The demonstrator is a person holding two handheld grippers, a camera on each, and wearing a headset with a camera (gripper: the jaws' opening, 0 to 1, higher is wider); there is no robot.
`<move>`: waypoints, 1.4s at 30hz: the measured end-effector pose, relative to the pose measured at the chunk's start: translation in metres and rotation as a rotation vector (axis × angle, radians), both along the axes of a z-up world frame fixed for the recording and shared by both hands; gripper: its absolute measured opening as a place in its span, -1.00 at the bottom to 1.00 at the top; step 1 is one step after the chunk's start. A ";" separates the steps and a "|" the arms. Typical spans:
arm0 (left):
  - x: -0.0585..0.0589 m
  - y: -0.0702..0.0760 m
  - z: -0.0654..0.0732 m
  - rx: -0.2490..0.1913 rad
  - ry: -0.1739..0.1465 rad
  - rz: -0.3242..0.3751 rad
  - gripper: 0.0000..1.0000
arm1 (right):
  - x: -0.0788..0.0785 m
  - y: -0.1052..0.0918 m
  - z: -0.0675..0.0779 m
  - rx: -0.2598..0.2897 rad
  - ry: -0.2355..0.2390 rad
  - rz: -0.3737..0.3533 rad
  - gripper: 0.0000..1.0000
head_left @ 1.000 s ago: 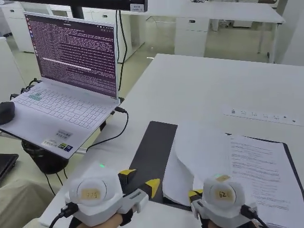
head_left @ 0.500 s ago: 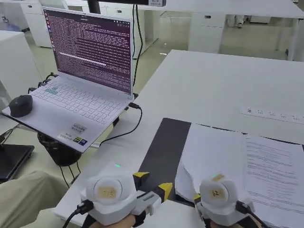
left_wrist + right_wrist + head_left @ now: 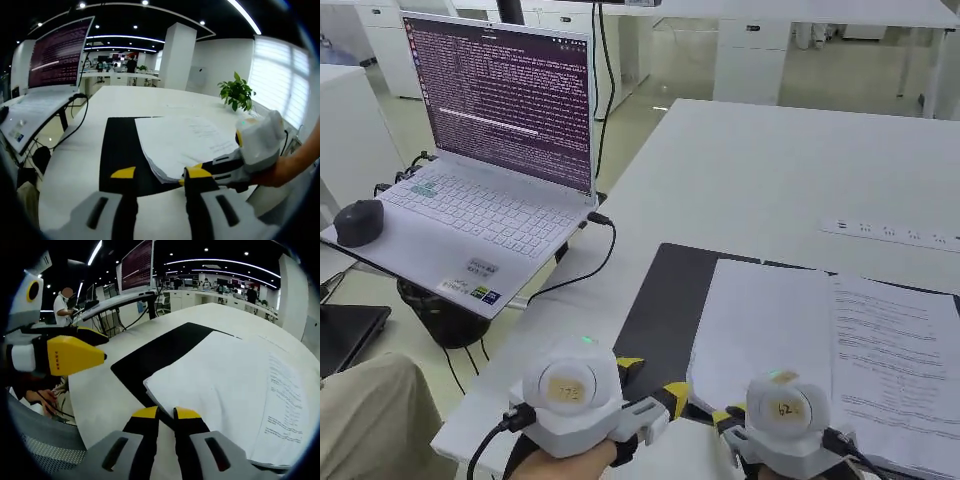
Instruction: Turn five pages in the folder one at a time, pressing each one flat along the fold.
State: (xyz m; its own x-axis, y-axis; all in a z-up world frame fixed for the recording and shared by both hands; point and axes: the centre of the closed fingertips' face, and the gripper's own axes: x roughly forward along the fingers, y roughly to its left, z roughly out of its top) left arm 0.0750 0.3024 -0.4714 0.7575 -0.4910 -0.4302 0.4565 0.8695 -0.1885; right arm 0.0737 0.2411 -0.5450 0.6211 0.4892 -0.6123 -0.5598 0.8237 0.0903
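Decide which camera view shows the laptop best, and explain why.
Head view: the laptop shows screen and keyboard clearly. The left gripper view squeezes it against the edge, warped; the right gripper view shows its screen, small and far off.

An open laptop (image 3: 490,150) with a lit screen stands left of the white tabletop (image 3: 770,170); a dark mouse (image 3: 360,220) sits by its left edge; a black cable (image 3: 598,218) enters its right side; a power strip (image 3: 888,236) lies far right; a plant (image 3: 236,92) stands beyond.
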 end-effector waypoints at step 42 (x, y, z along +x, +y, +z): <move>0.035 -0.054 -0.083 0.177 0.033 -0.121 -0.38 | 0.068 -0.125 0.035 0.246 -0.096 -0.351 -1.00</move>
State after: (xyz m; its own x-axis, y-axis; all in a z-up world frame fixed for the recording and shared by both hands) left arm 0.1103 0.2487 -0.5546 0.6816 -0.4925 -0.5412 0.5559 0.8294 -0.0547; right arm 0.1417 0.1163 -0.5102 0.8241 0.3628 -0.4350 -0.2656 0.9258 0.2691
